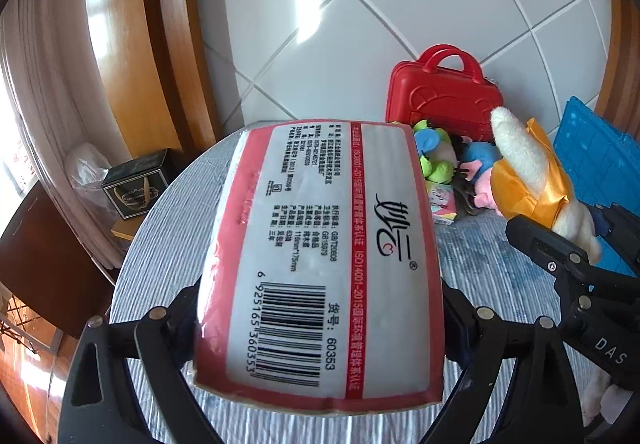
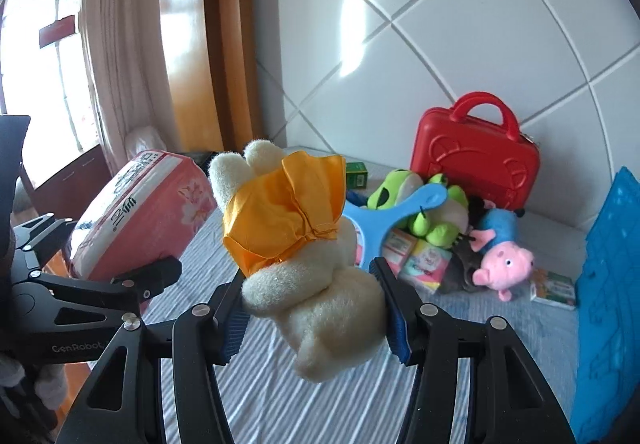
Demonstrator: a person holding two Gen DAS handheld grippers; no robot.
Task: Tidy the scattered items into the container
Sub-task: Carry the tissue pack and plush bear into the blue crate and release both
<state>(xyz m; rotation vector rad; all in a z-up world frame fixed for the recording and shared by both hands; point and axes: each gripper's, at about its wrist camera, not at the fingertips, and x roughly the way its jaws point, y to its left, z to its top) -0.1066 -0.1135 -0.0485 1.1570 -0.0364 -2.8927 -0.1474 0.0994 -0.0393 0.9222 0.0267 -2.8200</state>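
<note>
My left gripper [image 1: 320, 308] is shut on a red-and-white tissue pack [image 1: 320, 256], barcode side up, held above the striped bed cover [image 1: 168, 244]. In the right wrist view the same tissue pack [image 2: 140, 211] sits in the left gripper [image 2: 104, 252] at the left. My right gripper [image 2: 314, 320] is shut on a cream plush toy [image 2: 320, 296] wrapped in orange cloth, its blue pads [image 2: 394, 316] pressing both sides. The left wrist view shows this plush toy [image 1: 520, 163] in the right gripper [image 1: 568, 228] at the right. A blue crate [image 2: 612, 284] stands at the far right.
By the tiled wall stands a red case [image 2: 476, 159]. In front of it lie a green frog plush [image 2: 400, 195], a blue Y-shaped plastic piece [image 2: 392, 219], a pink pig plush [image 2: 504, 260], small colourful packs [image 2: 424, 260] and a green box [image 2: 356, 173]. A black box [image 1: 136, 183] sits left of the bed.
</note>
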